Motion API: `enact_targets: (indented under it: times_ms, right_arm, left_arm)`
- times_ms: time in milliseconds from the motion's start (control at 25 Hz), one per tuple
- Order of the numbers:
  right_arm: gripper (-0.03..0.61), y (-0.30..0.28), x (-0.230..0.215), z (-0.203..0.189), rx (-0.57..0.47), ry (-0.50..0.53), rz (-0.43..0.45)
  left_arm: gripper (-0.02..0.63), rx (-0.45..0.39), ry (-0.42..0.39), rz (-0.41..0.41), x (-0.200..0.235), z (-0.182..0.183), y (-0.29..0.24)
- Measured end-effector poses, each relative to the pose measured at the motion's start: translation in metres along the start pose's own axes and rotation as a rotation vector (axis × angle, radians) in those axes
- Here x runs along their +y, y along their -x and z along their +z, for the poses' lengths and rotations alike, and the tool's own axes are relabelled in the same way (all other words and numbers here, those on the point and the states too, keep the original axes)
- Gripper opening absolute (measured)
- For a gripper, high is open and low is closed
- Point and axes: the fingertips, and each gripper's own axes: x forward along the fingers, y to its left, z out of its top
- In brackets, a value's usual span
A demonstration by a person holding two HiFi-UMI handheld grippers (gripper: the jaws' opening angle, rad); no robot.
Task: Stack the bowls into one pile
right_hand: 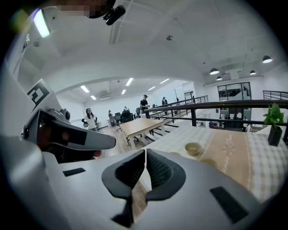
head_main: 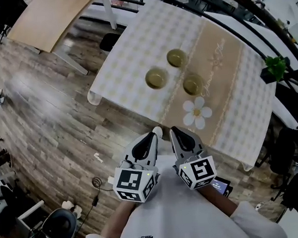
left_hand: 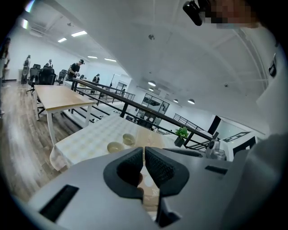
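Three olive-green bowls stand apart on the table's checked cloth (head_main: 127, 50): one at the left (head_main: 156, 78), one farther back (head_main: 176, 57), one on the beige runner (head_main: 193, 84). My left gripper (head_main: 154, 136) and right gripper (head_main: 174, 133) are side by side at the table's near edge, short of the bowls, both shut with nothing in them. In the left gripper view the closed left gripper (left_hand: 144, 151) points at two bowls (left_hand: 115, 147) (left_hand: 128, 139). The right gripper view has the closed right gripper (right_hand: 146, 155) below one bowl (right_hand: 193, 148); a second bowl (right_hand: 209, 162) is partly hidden.
A white flower-shaped mat (head_main: 197, 112) lies on the runner near the front edge. A black railing (head_main: 243, 9) and a potted plant (head_main: 276, 67) border the table's far side. A wooden table (head_main: 52, 15) stands at the upper left. Cables (head_main: 95, 185) lie on the wood floor.
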Motion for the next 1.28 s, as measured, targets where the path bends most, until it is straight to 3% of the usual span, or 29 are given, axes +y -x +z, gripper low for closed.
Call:
enact_targets:
  times_ms: [520,880,1280]
  right_arm:
    - [0.035,-0.025,-0.058,0.016,-0.020,-0.001,-0.092]
    - [0.035,-0.077,-0.081,0.012,0.002,0.046,-0.104]
    - [0.037,-0.139,-0.106,0.000,0.039,0.009,-0.159]
  left_arm:
    - [0.031,0.060,-0.018,-0.002,0.008,0.021,-0.048]
    - [0.031,0.117,-0.013,-0.002,0.049,0.031,-0.089]
    - [0.031,0.172,0.037,-0.003,0.100,0.035,-0.136]
